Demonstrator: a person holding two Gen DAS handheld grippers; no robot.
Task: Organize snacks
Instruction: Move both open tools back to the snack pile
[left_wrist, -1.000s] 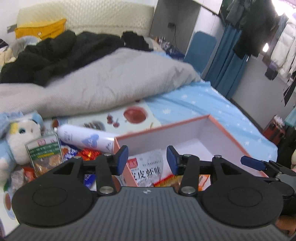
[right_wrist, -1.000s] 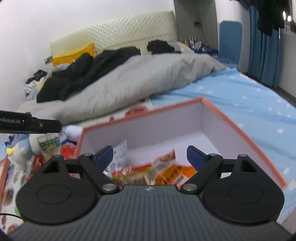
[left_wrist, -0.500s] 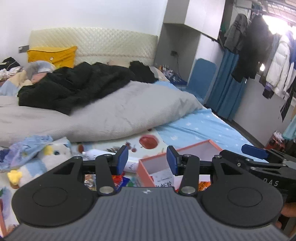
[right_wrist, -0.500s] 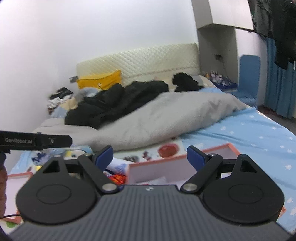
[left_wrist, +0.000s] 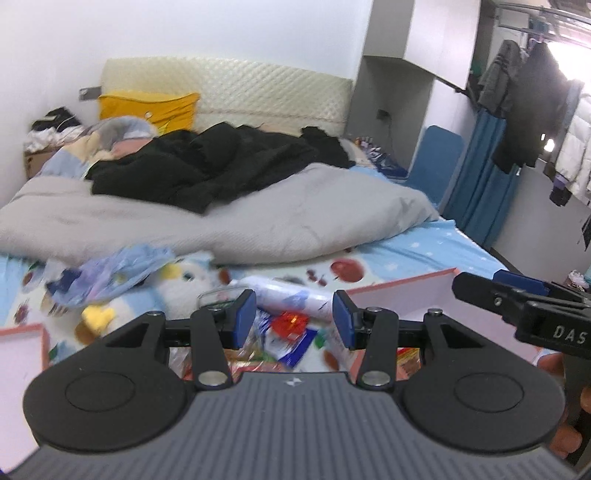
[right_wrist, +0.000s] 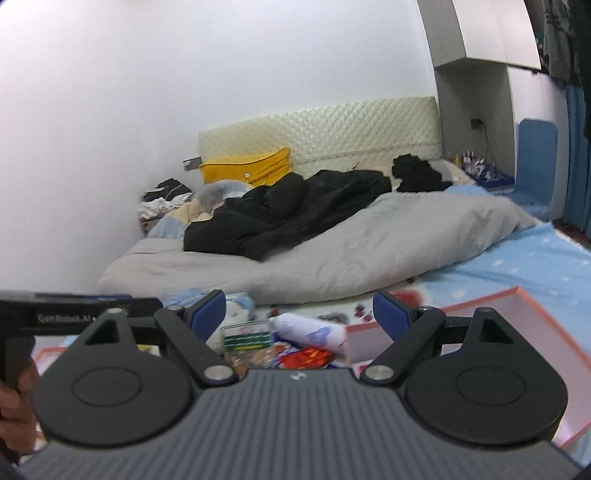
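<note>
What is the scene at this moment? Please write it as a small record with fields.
place: bed with light blue sheet
left gripper: open, holds nothing
right gripper: open, holds nothing
box: pink rim, open top, on the right
loose snacks: white tube, green-label packet, red wrapper, all outside the box, left of it
other things: plush toy, grey duvet, black coat, yellow pillow

White wall (right_wrist: 184, 110), quilted headboard (right_wrist: 325, 125), blue curtain (left_wrist: 476, 177).
</note>
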